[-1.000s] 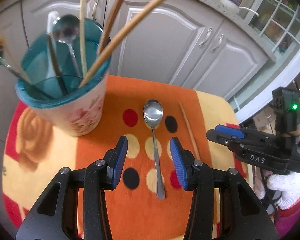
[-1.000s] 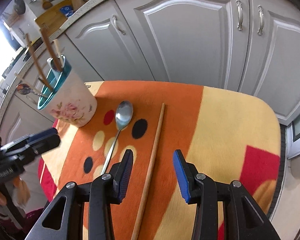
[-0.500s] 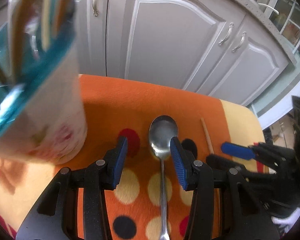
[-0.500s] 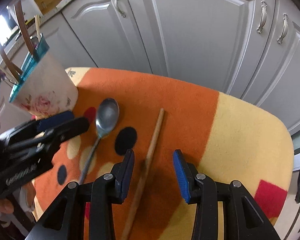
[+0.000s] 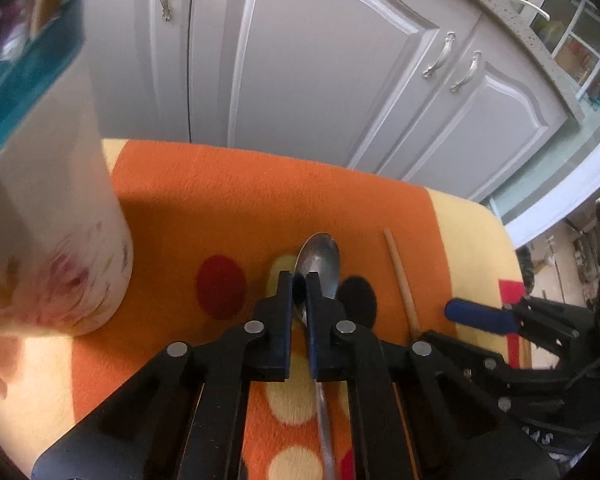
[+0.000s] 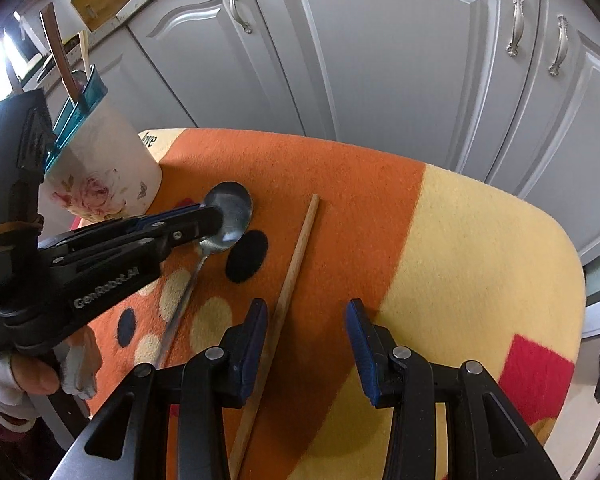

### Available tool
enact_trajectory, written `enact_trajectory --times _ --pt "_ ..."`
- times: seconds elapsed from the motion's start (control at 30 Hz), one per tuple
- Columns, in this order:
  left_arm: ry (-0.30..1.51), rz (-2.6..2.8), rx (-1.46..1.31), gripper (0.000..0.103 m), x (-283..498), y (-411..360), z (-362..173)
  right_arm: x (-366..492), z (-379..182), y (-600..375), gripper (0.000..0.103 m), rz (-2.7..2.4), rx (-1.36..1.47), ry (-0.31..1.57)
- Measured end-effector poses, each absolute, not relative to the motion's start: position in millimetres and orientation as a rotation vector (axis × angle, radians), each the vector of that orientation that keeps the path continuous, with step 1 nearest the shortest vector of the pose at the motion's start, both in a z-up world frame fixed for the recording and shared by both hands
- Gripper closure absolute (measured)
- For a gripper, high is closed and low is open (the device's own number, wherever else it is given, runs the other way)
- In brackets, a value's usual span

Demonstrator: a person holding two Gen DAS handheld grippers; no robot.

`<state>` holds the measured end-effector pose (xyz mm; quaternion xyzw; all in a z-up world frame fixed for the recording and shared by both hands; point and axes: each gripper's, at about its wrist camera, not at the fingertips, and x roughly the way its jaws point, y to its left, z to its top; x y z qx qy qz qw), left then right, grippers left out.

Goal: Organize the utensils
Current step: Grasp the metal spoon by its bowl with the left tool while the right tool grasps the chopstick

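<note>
A metal spoon point(image 5: 320, 260) lies on the orange spotted cloth point(image 5: 228, 200). My left gripper point(image 5: 299, 280) is closing on the spoon's neck just behind the bowl, and its blue pads press the metal from both sides. The right wrist view shows the same grip, with the left gripper point(image 6: 212, 218) against the spoon point(image 6: 232, 212). A wooden chopstick point(image 6: 296, 264) lies to the right of the spoon. Over its near half my right gripper point(image 6: 306, 312) stands open, the stick close to the left finger. The floral cup point(image 6: 108, 176) with a teal rim holds several utensils.
The cloth covers a small table point(image 6: 500, 248) whose far edge faces grey cabinet doors point(image 6: 388, 60). The cup point(image 5: 48, 220) stands at the far left. A gloved hand point(image 6: 76, 364) holds the left gripper. The yellow part of the cloth lies to the right.
My left gripper came down and forward over the spoon, then shut on its neck. My right gripper has sunk slightly over the chopstick and stayed open.
</note>
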<state>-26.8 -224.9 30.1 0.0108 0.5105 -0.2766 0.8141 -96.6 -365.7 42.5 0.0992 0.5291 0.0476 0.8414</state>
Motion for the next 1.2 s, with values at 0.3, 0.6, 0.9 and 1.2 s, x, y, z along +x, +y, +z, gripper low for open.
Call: enact_trajectory --times 0.3,0.6,0.9,1.2 --pt "1.163 -0.647 0.027 0.102 -60 -190 36 -100 53 -356 0.063 0.114 0.197 1.099" --pt "1.212 -0.657 0.042 0.101 -86 -159 35 -62 40 -349 0.073 0.081 0.126 1.172" --pt "1.202 -0.720 0.103 0.075 -75 -161 32 -51 41 -344 0.094 0.092 0.080 1.175" --pt "1.228 -0.774 0.132 0.096 -69 -182 30 -70 42 -350 0.095 0.124 0.156 1.216"
